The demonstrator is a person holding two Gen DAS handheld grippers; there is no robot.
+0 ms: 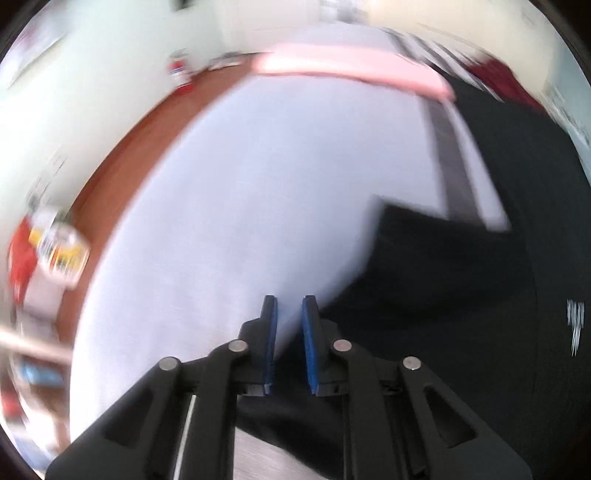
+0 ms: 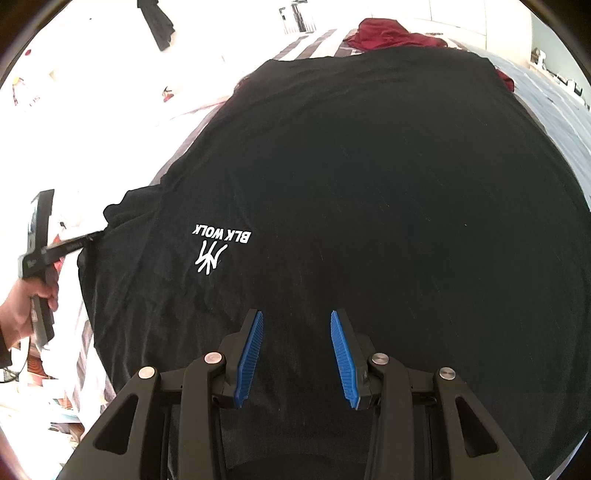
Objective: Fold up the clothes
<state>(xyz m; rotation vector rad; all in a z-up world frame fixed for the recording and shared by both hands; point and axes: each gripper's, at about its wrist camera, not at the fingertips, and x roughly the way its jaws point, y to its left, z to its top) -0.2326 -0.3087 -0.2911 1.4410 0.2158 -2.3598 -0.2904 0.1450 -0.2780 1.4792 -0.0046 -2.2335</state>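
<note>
The black shirt [image 2: 369, 192] lies mostly flat on the bed [image 1: 229, 206], sleeve at frame left bunched, body unfolded; right claw [image 2: 296, 354] spread wide and empty, left claw [image 1: 289, 332] slightly parted, holding nothing.

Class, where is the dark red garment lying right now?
In the right wrist view, the dark red garment lies bunched at the far end of the bed, just beyond the far edge of the spread black T-shirt.

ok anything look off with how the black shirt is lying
Mostly flat, but the black shirt has its sleeve bunched and wrinkled by the left gripper. A red garment lies crumpled beyond its far edge.
</note>
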